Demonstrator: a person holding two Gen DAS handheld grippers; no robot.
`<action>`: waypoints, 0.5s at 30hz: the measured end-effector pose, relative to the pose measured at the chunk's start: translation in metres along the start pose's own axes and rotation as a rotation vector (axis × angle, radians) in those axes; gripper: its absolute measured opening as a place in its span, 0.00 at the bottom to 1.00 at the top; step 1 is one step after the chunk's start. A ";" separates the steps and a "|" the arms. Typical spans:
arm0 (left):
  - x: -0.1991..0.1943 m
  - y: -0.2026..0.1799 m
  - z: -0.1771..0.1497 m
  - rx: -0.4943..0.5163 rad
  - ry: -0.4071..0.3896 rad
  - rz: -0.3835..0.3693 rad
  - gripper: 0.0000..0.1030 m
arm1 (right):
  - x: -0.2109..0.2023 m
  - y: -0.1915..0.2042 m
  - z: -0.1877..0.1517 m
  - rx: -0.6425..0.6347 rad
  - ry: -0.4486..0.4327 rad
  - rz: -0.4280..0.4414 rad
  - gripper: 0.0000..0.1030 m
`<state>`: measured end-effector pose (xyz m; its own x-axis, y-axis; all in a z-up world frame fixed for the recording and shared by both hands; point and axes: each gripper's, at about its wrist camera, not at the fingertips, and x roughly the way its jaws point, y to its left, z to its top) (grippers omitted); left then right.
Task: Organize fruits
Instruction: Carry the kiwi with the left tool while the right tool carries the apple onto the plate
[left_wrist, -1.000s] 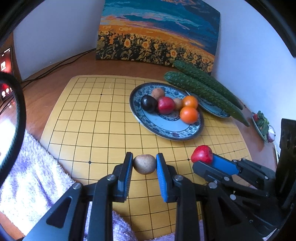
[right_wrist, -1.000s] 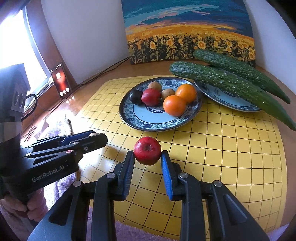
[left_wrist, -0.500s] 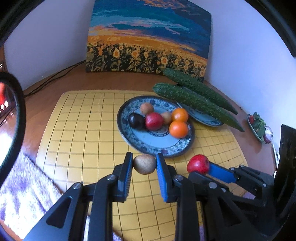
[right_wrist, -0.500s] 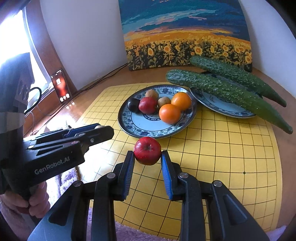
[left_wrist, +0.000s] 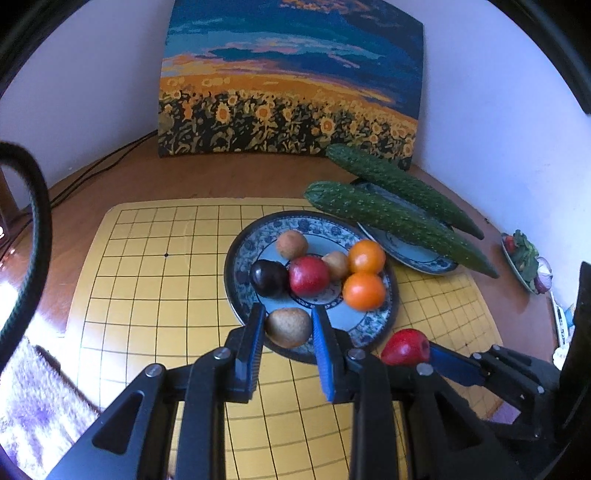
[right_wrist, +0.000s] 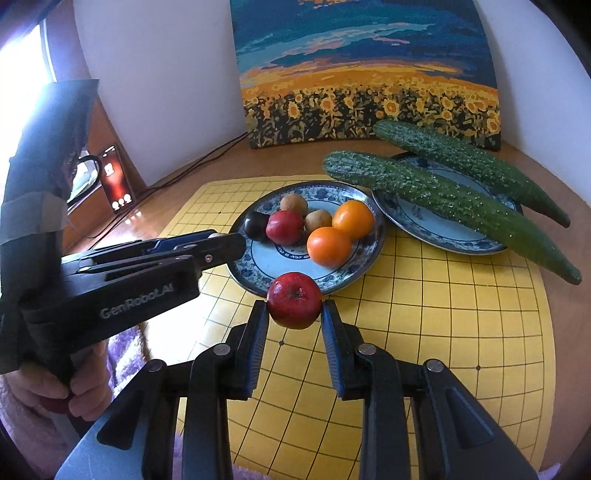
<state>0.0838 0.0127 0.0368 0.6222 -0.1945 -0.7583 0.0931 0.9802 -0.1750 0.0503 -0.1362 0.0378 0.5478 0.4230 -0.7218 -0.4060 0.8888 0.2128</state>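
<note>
My left gripper (left_wrist: 289, 328) is shut on a brown kiwi (left_wrist: 289, 327) and holds it over the near rim of the blue-patterned fruit plate (left_wrist: 240, 258). My right gripper (right_wrist: 294, 312) is shut on a red apple (right_wrist: 294, 305), held above the yellow grid mat just short of the plate (right_wrist: 369, 251). The plate holds a dark plum (left_wrist: 269, 277), a red apple (left_wrist: 308, 275), two oranges (left_wrist: 364, 290) and two brown fruits (left_wrist: 291, 244). The right gripper with its apple (left_wrist: 405, 347) shows at the lower right of the left wrist view. The left gripper (right_wrist: 221, 243) reaches in from the left of the right wrist view.
Two long cucumbers (left_wrist: 399, 221) lie across a second plate (left_wrist: 424, 262) to the right. A sunflower painting (left_wrist: 291, 81) leans on the back wall. The yellow grid mat (left_wrist: 147, 295) covers the wooden table. A phone (right_wrist: 117, 181) stands at the left, a purple towel (left_wrist: 33, 402) at the near edge.
Both grippers moved forward toward the fruit plate with their fruits. The kiwi now hangs over the plate's near rim, and the apple is close to its edge.
</note>
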 end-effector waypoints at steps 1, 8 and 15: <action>0.003 0.000 0.001 0.000 0.003 0.000 0.26 | 0.001 0.000 0.001 -0.002 0.001 -0.001 0.30; 0.014 0.003 0.002 -0.005 0.019 -0.002 0.26 | 0.009 0.001 0.005 -0.017 0.005 -0.009 0.30; 0.021 0.006 0.003 -0.018 0.035 0.001 0.26 | 0.014 0.004 0.008 -0.040 0.000 -0.013 0.30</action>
<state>0.0999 0.0148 0.0211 0.5948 -0.1950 -0.7799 0.0784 0.9796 -0.1851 0.0617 -0.1250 0.0341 0.5535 0.4113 -0.7242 -0.4274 0.8866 0.1768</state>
